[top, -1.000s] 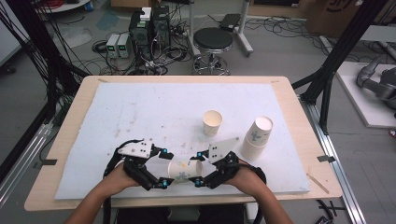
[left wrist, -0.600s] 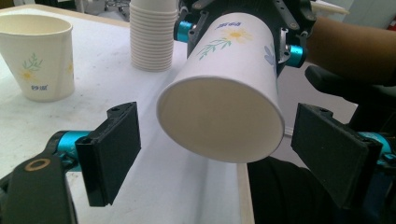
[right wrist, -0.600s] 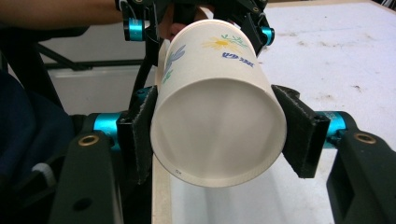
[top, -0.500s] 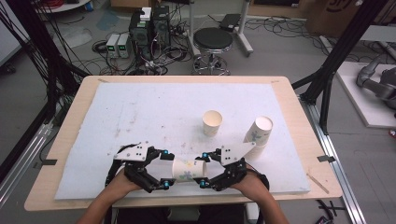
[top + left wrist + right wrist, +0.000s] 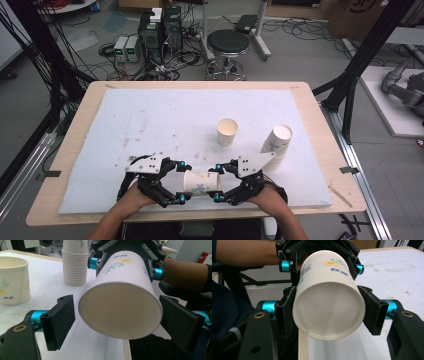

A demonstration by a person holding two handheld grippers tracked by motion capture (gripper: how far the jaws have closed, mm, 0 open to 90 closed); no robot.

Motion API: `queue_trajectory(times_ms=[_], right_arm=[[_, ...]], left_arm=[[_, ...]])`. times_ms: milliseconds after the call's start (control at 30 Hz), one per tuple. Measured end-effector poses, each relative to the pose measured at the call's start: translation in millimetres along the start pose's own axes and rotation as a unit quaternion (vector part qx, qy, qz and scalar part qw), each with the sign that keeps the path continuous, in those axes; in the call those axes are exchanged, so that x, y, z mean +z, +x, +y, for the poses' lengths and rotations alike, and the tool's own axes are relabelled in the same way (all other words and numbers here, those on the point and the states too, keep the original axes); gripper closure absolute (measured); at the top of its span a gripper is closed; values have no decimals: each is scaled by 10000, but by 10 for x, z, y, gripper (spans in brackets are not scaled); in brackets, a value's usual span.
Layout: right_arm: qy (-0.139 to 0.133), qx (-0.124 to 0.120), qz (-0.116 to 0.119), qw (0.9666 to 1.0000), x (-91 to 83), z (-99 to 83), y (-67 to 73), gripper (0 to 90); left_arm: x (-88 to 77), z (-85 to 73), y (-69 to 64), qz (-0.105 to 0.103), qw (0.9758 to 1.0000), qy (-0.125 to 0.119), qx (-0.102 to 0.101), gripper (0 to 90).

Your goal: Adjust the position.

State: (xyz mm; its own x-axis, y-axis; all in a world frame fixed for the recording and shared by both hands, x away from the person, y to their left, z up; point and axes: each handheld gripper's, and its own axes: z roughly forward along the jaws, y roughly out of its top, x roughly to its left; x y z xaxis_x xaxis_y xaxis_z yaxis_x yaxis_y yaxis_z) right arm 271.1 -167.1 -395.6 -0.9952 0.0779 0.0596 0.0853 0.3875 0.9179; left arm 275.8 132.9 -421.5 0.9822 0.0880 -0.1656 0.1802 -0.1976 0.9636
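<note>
A white paper cup [image 5: 200, 181] with a flower print lies level in the air near the table's front edge, between my two grippers, which face each other. My right gripper [image 5: 217, 183] is shut on its narrow base end. In the right gripper view both pads [image 5: 287, 311] press the cup's [image 5: 329, 290] sides and my right gripper [image 5: 328, 312] looks at the recessed bottom. My left gripper [image 5: 182, 182] is open around the cup's mouth. In the left gripper view its pads [image 5: 60, 320] stand a little off the rim [image 5: 120, 333] on both sides of my left gripper [image 5: 117, 322].
A single upright paper cup [image 5: 227, 131] stands mid-table, seen again as the cup [image 5: 12, 280] at the left. A leaning stack of cups [image 5: 276, 142] stands to its right, also the stack [image 5: 75, 265]. A white foam mat [image 5: 150, 120] covers the wooden table [image 5: 320, 125].
</note>
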Motion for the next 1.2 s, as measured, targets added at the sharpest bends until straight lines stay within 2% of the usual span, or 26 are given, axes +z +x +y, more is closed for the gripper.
queue_trajectory(times_ms=[167,267,333,400,533,633,767,867,1000,1100,1200], right_arm=[[-60,26,59,10000,22,-16,-14,369],[-146,122,140,9997,24,-33,-29,369],[-210,178,145,9995,21,-53,-49,370],[-313,287,210,9989,18,-79,-68,371],[-270,309,195,9990,28,-85,-67,371],[-217,325,208,9990,39,-77,-61,366],[-205,370,142,9990,33,-50,-53,321],[-256,437,52,9987,6,-28,-58,267],[-307,542,-10,9981,-33,-3,-67,232],[-256,549,-90,9981,-58,27,-75,231],[-204,518,-206,9982,-66,69,-80,227]], left_arm=[[21,0,-3,-31,10000,-49,60,165],[23,-1,1,-89,9998,-114,113,217],[18,2,2,-88,9998,-165,79,238],[13,8,1,-45,9998,-159,107,247],[-1,22,-7,-21,9999,-95,107,261],[-23,51,-15,-24,9999,-74,80,265],[-67,97,-7,-19,10000,-11,-82,265],[-111,122,7,91,9999,74,-125,265],[-177,195,16,171,9992,338,-117,264],[-225,281,19,254,9978,605,-81,265],[-254,374,24,385,9951,910,-78,265]])
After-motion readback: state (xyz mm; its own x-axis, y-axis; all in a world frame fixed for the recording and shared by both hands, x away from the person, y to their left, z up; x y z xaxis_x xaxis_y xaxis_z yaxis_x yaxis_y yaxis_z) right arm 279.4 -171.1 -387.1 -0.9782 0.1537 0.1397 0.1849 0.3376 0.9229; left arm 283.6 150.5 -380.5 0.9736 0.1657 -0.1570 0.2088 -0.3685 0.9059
